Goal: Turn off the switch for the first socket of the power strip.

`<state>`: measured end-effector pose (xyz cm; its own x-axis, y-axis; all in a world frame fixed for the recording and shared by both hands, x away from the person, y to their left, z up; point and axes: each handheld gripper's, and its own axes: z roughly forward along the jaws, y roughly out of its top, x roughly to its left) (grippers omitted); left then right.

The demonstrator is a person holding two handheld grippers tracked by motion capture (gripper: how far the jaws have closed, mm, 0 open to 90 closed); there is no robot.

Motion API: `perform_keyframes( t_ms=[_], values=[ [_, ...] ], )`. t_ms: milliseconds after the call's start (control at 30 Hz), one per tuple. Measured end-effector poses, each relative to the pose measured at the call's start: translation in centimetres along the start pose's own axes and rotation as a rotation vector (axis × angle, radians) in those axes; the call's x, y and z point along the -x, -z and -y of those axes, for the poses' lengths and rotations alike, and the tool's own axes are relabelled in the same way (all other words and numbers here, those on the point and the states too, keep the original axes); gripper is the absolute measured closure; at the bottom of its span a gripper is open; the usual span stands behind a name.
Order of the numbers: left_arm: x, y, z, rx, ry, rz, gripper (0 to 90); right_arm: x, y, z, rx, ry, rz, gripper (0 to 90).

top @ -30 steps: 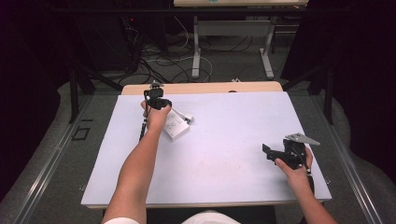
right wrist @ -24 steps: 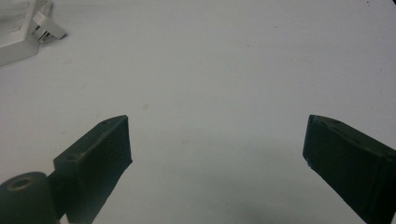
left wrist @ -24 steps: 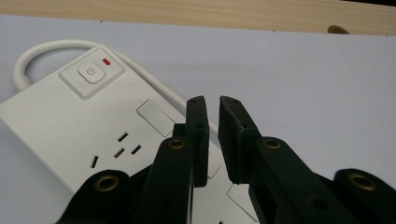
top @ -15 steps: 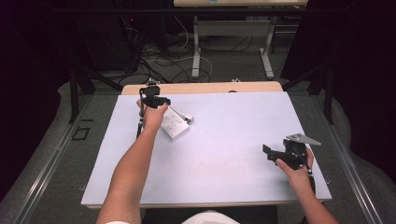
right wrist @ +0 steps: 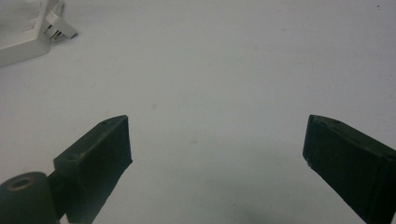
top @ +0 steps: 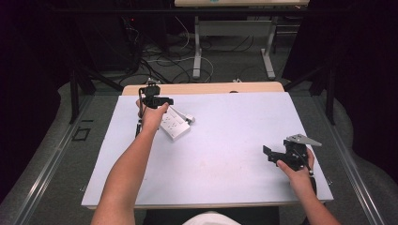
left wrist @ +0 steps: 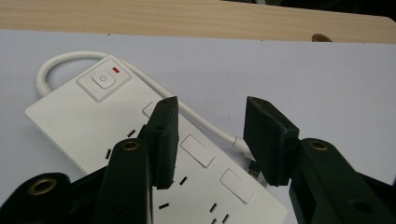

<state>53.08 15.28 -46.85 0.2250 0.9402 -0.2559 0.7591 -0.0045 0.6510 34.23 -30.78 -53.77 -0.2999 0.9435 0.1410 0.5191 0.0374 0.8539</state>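
One power strip (left wrist: 140, 154) — two tongs, left (left wrist: 210, 140) opening, right (right wrist: 217, 154) wide.

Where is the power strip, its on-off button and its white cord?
power strip (left wrist: 70, 121), left gripper view, on its flat white top.
on-off button (left wrist: 102, 80), left gripper view, on the middle of the square button.
white cord (left wrist: 60, 59), left gripper view, on the curved loop.
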Motion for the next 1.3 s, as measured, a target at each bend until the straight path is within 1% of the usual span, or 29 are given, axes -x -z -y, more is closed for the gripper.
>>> perform_keyframes(
  t_ms=[33,67,133,167,300,533,600,667,733,800,900,933,1000,1033,1100,1233,1300],
  values=[
    [0.1,0.1,0.0,0.006,0.003,-0.001,54.3,0.0,0.0,0.0,0.001,-0.002,0.000,7.2],
    [0.2,0.2,0.1,0.004,-0.004,0.010,53.7,0.0,-0.1,0.0,0.009,0.008,0.004,7.2],
    [0.2,0.3,0.0,-0.016,-0.022,0.026,51.8,-0.1,-0.1,0.0,0.008,0.009,0.005,7.2],
    [0.3,0.4,0.1,-0.011,-0.027,0.020,51.8,-0.1,-0.1,0.0,0.008,0.010,0.003,7.2],
    [0.5,0.9,0.2,0.008,-0.045,0.022,50.8,-0.1,-0.1,0.0,0.008,0.012,0.005,7.4],
    [0.7,1.9,0.4,0.008,-0.059,0.028,42.5,-0.1,-0.1,0.0,0.009,0.011,0.001,7.4],
    [0.8,2.2,0.4,0.013,-0.062,0.019,41.0,-0.1,-0.1,0.0,0.002,0.014,-0.008,7.4],
    [1.0,2.6,0.5,0.013,-0.066,0.018,39.5,-0.1,-0.1,0.0,0.008,0.014,-0.003,7.4],
    [1.3,3.0,0.6,0.012,-0.086,0.013,38.3,-0.1,-0.1,0.0,0.007,0.015,-0.003,7.4],
    [1.5,3.3,0.8,0.006,-0.102,0.019,38.1,-0.1,-0.1,0.0,0.009,0.015,-0.003,7.4],
    [1.7,3.7,1.0,0.013,-0.130,0.036,36.8,0.0,0.0,0.0,0.012,0.018,-0.002,7.4],
    [1.9,3.9,1.1,0.014,-0.136,0.032,36.3,0.0,0.0,0.0,0.012,0.017,-0.001,7.4],
    [2.0,4.1,1.3,0.016,-0.166,0.039,35.3,0.0,0.0,0.0,0.006,0.017,-0.006,7.4],
    [2.1,4.2,1.4,0.024,-0.180,0.036,34.8,0.0,0.0,0.0,0.006,0.017,-0.006,7.4],
    [2.1,4.4,1.5,0.024,-0.206,0.048,33.9,0.0,0.0,0.0,0.005,0.013,-0.006,7.4],
    [2.1,4.8,1.9,0.009,-0.222,0.077,32.5,0.0,0.0,0.0,0.005,0.014,-0.006,7.4],
    [2.1,5.0,2.1,-0.006,-0.228,0.074,31.7,-0.1,0.1,0.0,0.003,0.012,-0.006,7.4]
  ],
)
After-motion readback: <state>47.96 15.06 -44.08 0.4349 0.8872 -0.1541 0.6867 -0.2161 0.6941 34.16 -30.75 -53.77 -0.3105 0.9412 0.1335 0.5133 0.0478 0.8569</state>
